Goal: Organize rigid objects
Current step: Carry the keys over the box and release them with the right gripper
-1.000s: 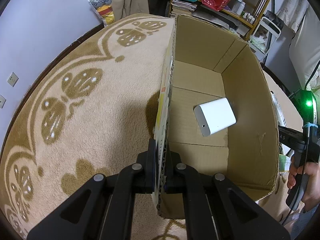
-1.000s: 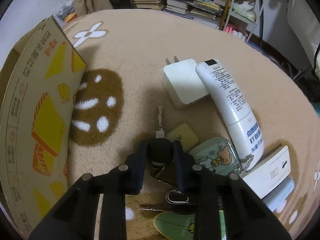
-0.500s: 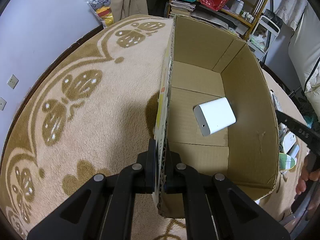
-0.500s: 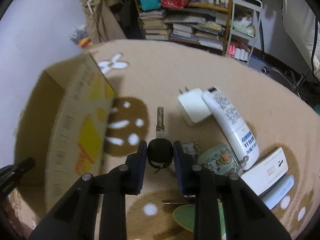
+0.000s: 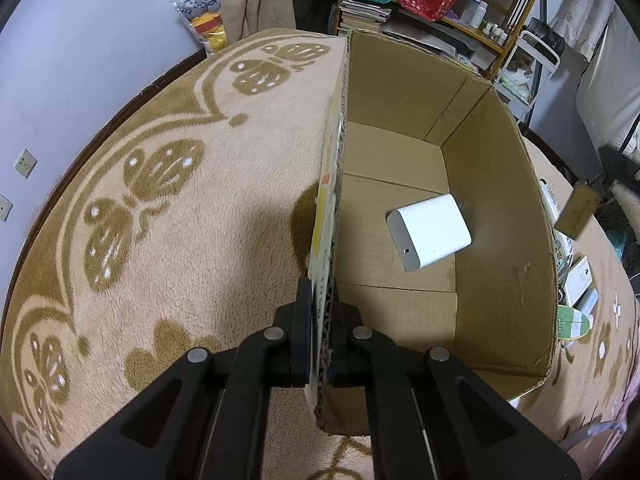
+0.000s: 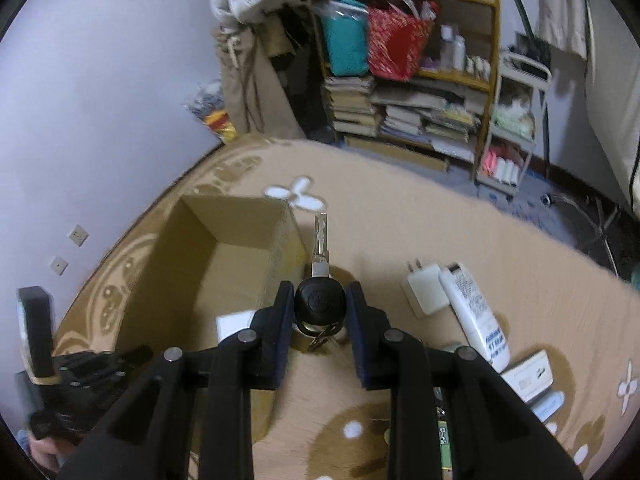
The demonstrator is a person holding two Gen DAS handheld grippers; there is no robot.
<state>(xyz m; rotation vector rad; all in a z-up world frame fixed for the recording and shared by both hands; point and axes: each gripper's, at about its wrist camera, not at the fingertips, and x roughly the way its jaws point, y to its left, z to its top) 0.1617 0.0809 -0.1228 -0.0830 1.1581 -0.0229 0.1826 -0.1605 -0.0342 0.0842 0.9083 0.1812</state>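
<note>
So the left hand-held gripper [image 5: 321, 344] is clamped tight on the near end of the left wall of the open brown cardboard box [image 5: 500, 240], one finger outside and one inside. The box sits on the beige fluffy rug with the brown butterfly pattern [image 5: 160, 200]. Inside, on the box floor toward the right wall, lies a white rectangular power-bank-looking block [image 5: 428, 236], a bit askew.

The right hand-held gripper [image 6: 320, 308] is pinching the black plastic head of a car key [image 6: 320, 302], silver blade pointing away from the camera, keyring stuff dangling underneath. It's up in the air just beside the box's right wall, which shows at the left in the right wrist view.

On the rug right of the box: a white wall charger with two prongs [image 6: 426, 294], touching a white tube with blue print [image 6: 476, 316], plus a flat white device [image 6: 528, 374] near the bottom right. A cluttered wooden bookshelf [image 6: 420, 92] stands at the far edge of the rug.
</note>
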